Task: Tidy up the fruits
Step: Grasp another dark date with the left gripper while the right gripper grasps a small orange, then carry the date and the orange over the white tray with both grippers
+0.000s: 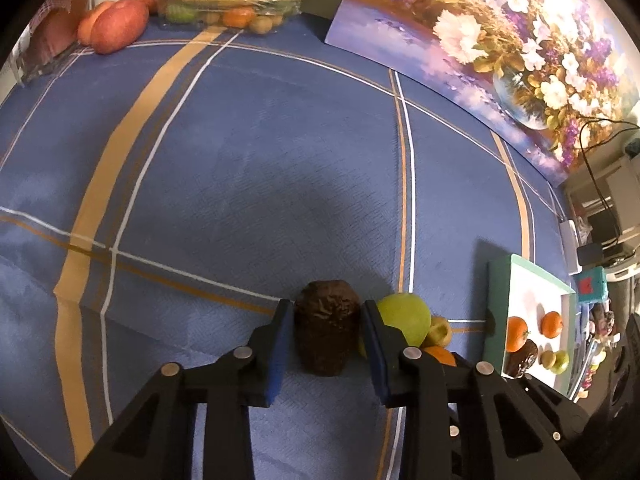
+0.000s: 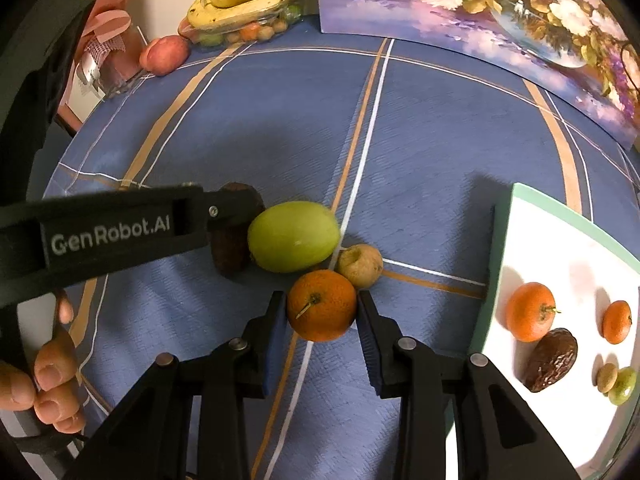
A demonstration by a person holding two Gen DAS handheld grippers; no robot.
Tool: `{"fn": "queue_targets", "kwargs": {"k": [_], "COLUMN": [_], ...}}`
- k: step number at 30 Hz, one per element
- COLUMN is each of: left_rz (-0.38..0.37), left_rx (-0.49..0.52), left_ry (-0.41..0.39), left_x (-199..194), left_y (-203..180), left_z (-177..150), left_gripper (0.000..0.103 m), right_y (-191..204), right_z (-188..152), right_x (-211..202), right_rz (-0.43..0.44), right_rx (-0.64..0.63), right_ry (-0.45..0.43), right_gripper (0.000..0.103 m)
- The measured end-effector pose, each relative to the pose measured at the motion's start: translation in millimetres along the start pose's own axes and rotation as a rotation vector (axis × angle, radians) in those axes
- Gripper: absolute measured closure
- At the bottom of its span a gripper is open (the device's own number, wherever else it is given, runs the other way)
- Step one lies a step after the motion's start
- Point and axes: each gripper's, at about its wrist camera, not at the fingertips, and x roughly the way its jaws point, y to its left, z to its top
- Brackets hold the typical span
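A wrinkled dark brown fruit stands on the blue cloth, and my left gripper is shut on it, with a blue pad against each side. In the right wrist view, a left finger covers part of that brown fruit. My right gripper is shut on an orange tangerine. A large green fruit and a small tan fruit touch the tangerine from behind. To the right is a white tray with a green rim, holding two tangerines, a brown fruit and two small fruits.
Bananas rest on a clear box of small fruits at the back left. A red peach-like fruit lies beside it. A flower painting leans along the back right. A person's hand holds the left gripper's handle.
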Motion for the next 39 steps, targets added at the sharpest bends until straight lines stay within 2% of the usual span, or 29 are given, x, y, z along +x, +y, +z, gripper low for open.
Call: {"fn": "queue_targets", "kwargs": {"k": [5,16,29,39], "left_rz": [0.044,0.082,0.083,0.073], "left_rx": [-0.021,-0.059,-0.017,0.023], "left_ry": [-0.004,-0.088,-0.173,-0.207], "left_x": [-9.5,-50.0,-82.2,-94.3], "left_y": [5.0,17.0,-10.1,-30.4], "left_z": [-1.3,-4.1,-11.8,-22.4], "left_gripper": [0.067,0.067,0.067,0.067], "right_y": [-4.4,-24.7,-53.3,-66.2], "right_z": [-3.5,-7.6,-15.7,-21.8], "right_x": [-9.5,-30.7,-63.3,-79.3], "right_rz": [0.000,0.009,0.044,0.021], "right_rx": [0.004,0.057,0.135,0.146], "right_ry": [-0.015,-0.061,-0.121,-0.148], "right_gripper": [0.067,0.067,0.067,0.067]}}
